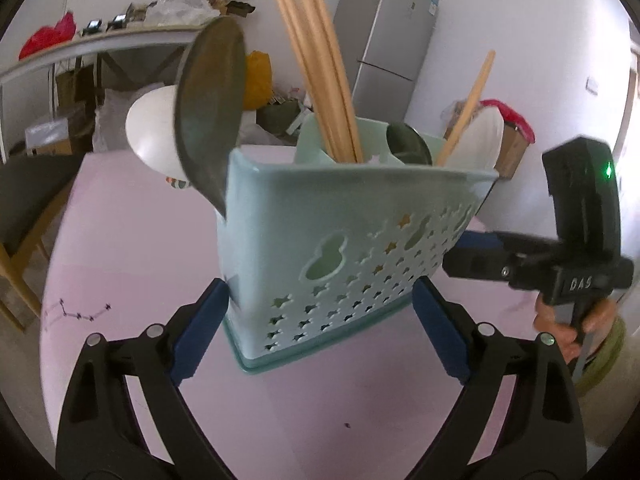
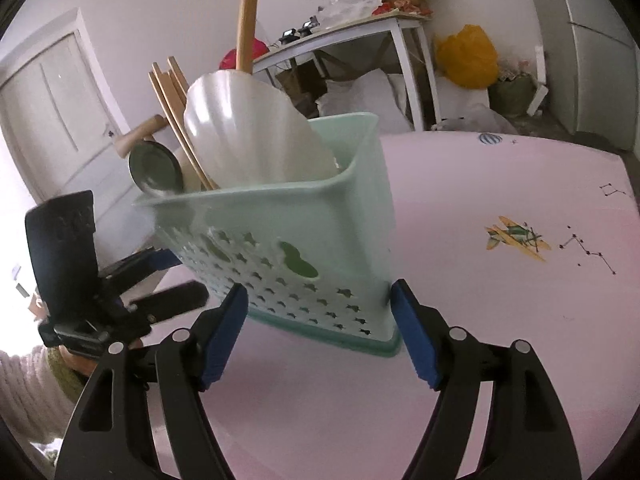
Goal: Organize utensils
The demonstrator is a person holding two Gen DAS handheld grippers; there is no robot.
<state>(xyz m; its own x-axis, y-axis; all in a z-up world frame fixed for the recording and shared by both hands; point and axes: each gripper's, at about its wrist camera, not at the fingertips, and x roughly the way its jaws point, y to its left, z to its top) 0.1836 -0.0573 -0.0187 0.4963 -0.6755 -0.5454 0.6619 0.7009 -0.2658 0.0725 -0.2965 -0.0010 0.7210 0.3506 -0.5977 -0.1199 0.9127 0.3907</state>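
Note:
A mint-green perforated utensil caddy (image 1: 352,248) stands on the pink table, also in the right wrist view (image 2: 312,248). It holds wooden chopsticks (image 1: 320,64), a dark spoon (image 1: 208,108), a second dark spoon (image 2: 156,168) and a white scoop (image 2: 248,132) with a wooden handle. My left gripper (image 1: 320,316) is shut on the caddy, its blue pads (image 1: 200,332) against both side walls. My right gripper (image 2: 316,320) also brackets the caddy with its pads (image 2: 224,332) touching the walls. Each gripper shows in the other's view.
The pink table (image 2: 500,320) has printed drawings (image 2: 516,236) to the right. A cluttered white shelf (image 2: 360,28), a yellow bag (image 2: 468,56), a grey fridge (image 1: 392,36) and a wooden chair (image 1: 24,216) stand around the table.

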